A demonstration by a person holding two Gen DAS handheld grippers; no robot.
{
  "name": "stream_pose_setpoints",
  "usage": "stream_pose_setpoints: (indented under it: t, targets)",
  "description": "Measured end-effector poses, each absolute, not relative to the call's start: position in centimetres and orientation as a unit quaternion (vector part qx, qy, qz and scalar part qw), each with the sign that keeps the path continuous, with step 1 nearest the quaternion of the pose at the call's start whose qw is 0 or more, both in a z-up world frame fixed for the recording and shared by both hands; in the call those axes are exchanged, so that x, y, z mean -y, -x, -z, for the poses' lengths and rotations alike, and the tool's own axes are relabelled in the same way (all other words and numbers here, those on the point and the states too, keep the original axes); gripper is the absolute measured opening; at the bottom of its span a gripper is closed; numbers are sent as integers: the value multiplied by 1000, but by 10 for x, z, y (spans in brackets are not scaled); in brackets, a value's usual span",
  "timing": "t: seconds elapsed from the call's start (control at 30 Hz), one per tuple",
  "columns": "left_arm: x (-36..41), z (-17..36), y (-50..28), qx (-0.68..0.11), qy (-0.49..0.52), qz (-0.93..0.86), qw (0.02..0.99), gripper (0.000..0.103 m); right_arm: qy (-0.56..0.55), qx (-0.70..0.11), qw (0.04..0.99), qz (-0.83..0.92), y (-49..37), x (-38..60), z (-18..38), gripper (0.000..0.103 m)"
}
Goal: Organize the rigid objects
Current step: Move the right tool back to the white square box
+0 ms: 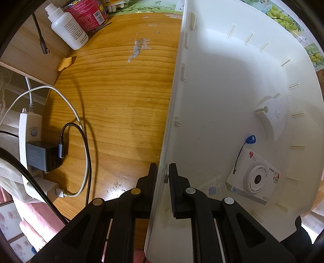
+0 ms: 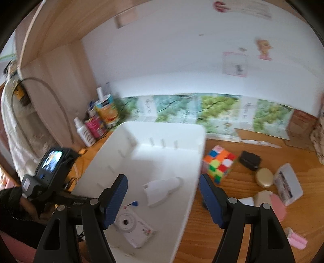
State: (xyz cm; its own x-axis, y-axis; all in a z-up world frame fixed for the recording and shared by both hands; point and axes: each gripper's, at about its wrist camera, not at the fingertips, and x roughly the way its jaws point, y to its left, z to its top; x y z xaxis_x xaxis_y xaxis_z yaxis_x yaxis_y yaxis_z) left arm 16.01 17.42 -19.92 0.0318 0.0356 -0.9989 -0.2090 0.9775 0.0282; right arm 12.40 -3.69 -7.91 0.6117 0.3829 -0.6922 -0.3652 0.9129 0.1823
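My left gripper (image 1: 163, 172) points straight down and is shut on the near wall of a white plastic bin (image 1: 222, 81). Inside the bin lie a white toy camera (image 1: 255, 178) with a blue-tipped strap and a white moulded piece (image 1: 271, 115). In the right wrist view my right gripper (image 2: 163, 182) hovers open over the bin (image 2: 162, 133), with nothing between its blue pads; the camera (image 2: 129, 224) lies below its left finger. A colourful puzzle cube (image 2: 219, 163) sits just right of the bin.
Right of the cube lie a black case (image 2: 250, 159), a gold oval tin (image 2: 264, 177), a white box (image 2: 287, 186) and pink items (image 2: 278, 206). A white bottle (image 1: 66, 26) and a red cup (image 1: 87, 12) stand at the desk's back left. A power strip (image 1: 26, 141) with cables hangs off the left edge.
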Motion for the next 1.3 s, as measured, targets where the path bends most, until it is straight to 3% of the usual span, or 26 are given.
stream_pose_setpoints:
  t: [0.27,0.83,1.3]
  targets:
    - [-174,199,-160,-690,63,-86,715,12,-53,-384,912,-130,-123,84,88,80]
    - [-181,197,-159,-692,59,-89,714,13,-90,-440,892,-54,-117,137,171,80]
    - [-178,202,-164,-692,58,-99,713,14,-83,-472,876,-55,-134,138,204,78]
